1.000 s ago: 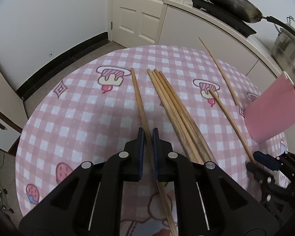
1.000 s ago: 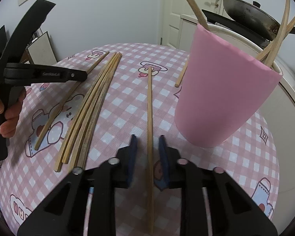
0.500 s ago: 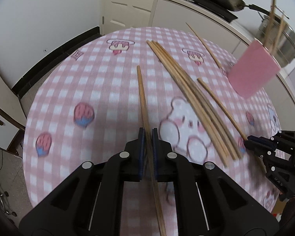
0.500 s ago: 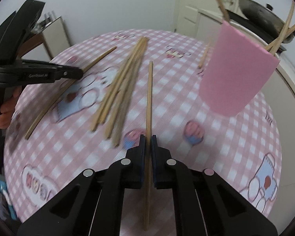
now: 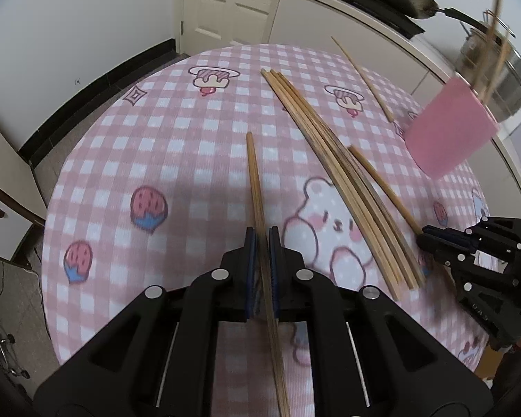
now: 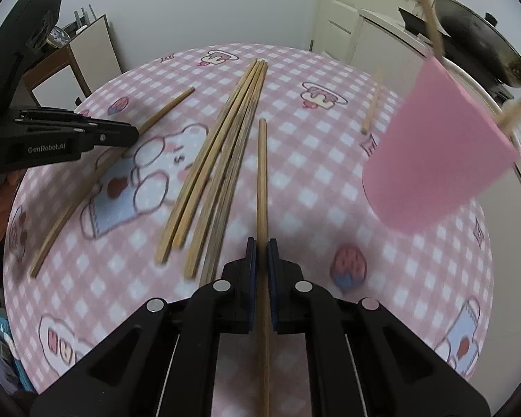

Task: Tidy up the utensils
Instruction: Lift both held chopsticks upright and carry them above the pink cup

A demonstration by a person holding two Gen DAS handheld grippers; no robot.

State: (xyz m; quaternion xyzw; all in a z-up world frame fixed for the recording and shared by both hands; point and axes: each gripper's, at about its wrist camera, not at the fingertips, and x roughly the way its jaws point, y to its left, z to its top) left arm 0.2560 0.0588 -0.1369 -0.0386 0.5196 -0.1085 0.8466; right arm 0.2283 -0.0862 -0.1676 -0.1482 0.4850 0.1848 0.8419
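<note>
Left claw (image 5: 262,243) is seen clamped on a single wooden chopstick (image 5: 255,187), lifted clear of the pink checked tablecloth (image 5: 177,146) covering the counter; the stick's far tip points away over the cloth. Just right of it, a bundle of chopsticks (image 5: 333,173) is laid flat on the cloth. Further right, the right claw (image 6: 261,243) is pinched on a second chopstick (image 6: 261,173), also raised, its jaws having just been closing onto it. One loose chopstick (image 5: 364,80) is left near the far edge. At far right, a pink cup (image 6: 437,153) is stood, several sticks (image 6: 427,10) leaning out of it.
</note>
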